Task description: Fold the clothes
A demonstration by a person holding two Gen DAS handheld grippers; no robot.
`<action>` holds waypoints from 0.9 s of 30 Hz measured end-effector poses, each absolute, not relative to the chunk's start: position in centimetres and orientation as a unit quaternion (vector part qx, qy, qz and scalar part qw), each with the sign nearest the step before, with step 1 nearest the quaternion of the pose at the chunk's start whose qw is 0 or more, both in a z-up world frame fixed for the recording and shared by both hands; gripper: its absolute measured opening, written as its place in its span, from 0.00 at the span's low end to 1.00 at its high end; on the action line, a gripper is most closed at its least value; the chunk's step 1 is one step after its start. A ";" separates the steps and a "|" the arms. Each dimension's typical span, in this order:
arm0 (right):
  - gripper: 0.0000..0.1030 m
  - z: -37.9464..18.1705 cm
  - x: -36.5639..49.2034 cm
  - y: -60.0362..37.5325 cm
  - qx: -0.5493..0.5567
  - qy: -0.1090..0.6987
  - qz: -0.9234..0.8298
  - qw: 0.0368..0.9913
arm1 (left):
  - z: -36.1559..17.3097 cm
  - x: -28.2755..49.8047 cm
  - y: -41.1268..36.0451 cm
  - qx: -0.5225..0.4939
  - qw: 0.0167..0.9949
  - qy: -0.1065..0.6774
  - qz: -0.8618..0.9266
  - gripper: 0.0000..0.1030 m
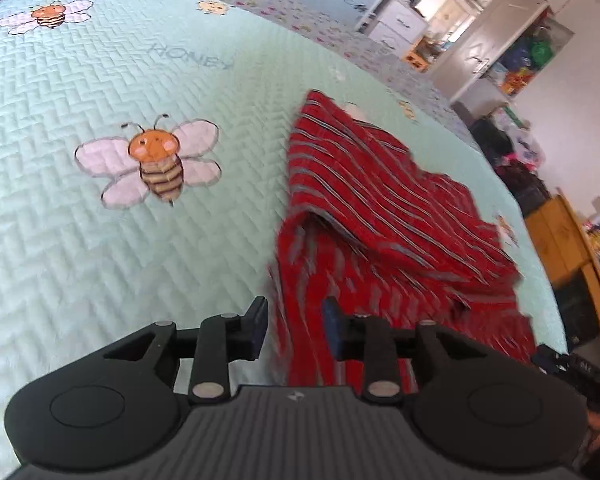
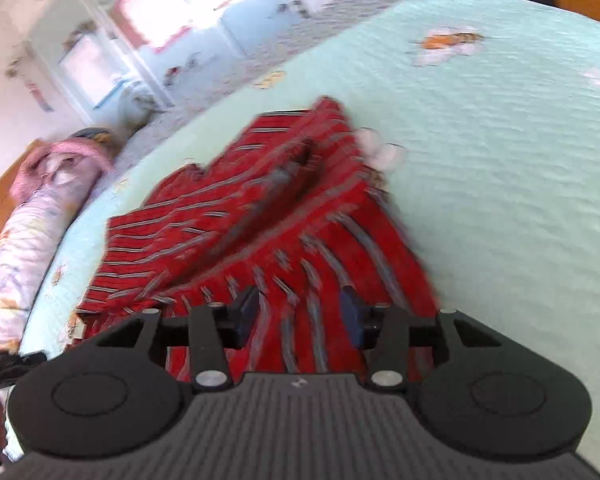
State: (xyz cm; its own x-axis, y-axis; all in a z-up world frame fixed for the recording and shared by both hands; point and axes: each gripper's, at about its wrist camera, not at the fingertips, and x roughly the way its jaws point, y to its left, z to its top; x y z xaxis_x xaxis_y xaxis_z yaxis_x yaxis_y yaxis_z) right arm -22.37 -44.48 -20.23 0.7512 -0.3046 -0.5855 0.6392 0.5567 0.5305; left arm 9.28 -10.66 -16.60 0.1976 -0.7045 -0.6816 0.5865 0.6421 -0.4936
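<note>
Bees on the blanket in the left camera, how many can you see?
2 clear bees on the bedspread: a big bee left of the red striped garment, and a far bee at upper left. Smaller blurry prints may be more.

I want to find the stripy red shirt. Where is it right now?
The red striped garment lies partly folded on the mint bee-print bedspread, right of the big bee picture in the left wrist view, in front of both open tools.

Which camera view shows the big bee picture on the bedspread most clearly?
The left wrist view: the bee picture is sharp and whole there, beside the red striped garment. The right wrist view shows only blurred, far-off prints; I cannot tell if any is this bee.
</note>
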 end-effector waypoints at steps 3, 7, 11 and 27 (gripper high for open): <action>0.46 -18.9 -27.0 -43.2 0.413 0.186 -0.259 0.853 | -15.8 5.6 -7.2 -0.063 0.765 0.468 -0.439 0.37; 0.55 -17.9 -33.4 -42.1 0.453 0.175 -0.232 0.843 | -16.6 1.6 -1.5 -0.101 0.752 0.487 -0.433 0.42; 0.58 -19.5 -39.4 -40.8 0.511 0.170 -0.231 0.810 | -19.3 -1.5 3.2 -0.174 0.727 0.533 -0.396 0.42; 0.67 -25.9 -41.6 -36.5 0.650 0.120 -0.199 0.724 | -25.1 -6.9 1.6 -0.327 0.647 0.598 -0.343 0.47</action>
